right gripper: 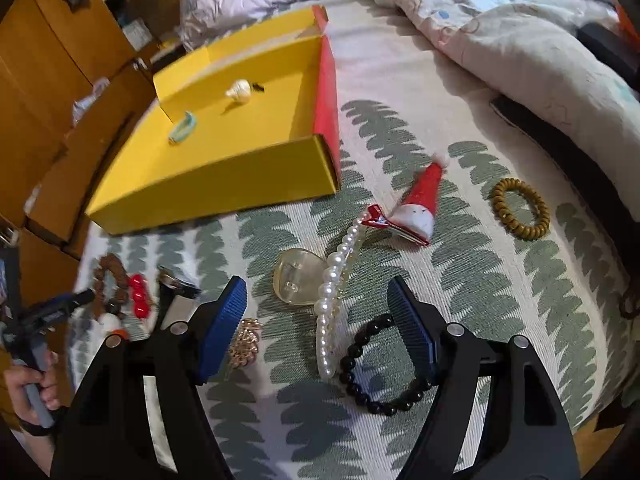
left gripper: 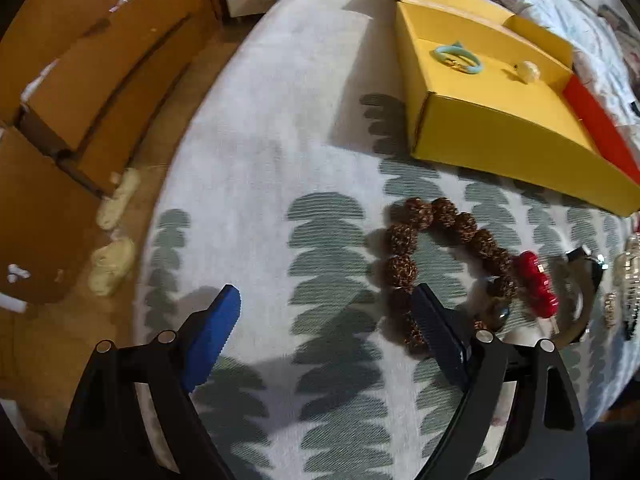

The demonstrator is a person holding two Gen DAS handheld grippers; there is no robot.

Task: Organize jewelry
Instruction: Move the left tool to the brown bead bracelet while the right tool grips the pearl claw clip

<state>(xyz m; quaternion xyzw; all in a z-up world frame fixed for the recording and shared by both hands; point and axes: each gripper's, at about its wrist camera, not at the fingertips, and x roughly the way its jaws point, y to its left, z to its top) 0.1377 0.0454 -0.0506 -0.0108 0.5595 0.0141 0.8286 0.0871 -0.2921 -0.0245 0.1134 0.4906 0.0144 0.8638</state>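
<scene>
My left gripper (left gripper: 326,298) is open and empty above the bedspread; its right finger overlaps a brown bead bracelet (left gripper: 436,216), with a red bead clip (left gripper: 534,280) beside it. The yellow box (left gripper: 492,136) lies beyond, holding a teal ring (left gripper: 458,58) and a white pearl piece (left gripper: 528,70). My right gripper (right gripper: 316,288) is open and empty over a pearl hair clip (right gripper: 332,280), a black bead bracelet (right gripper: 360,360), a clear claw clip (right gripper: 294,280) and a gold chain piece (right gripper: 246,342). A Santa-hat clip (right gripper: 420,200) and a mustard coil hair tie (right gripper: 520,208) lie farther off. The yellow box (right gripper: 212,192) is at upper left.
Cardboard boxes (left gripper: 80,92) and floor lie off the bed's left edge. A crumpled quilt (right gripper: 520,40) lies at the back right. A dark watch-like band (left gripper: 584,300) and a clear sparkly piece (left gripper: 630,272) lie at the far right in the left wrist view. The left gripper and hand (right gripper: 36,360) show at the right wrist view's left edge.
</scene>
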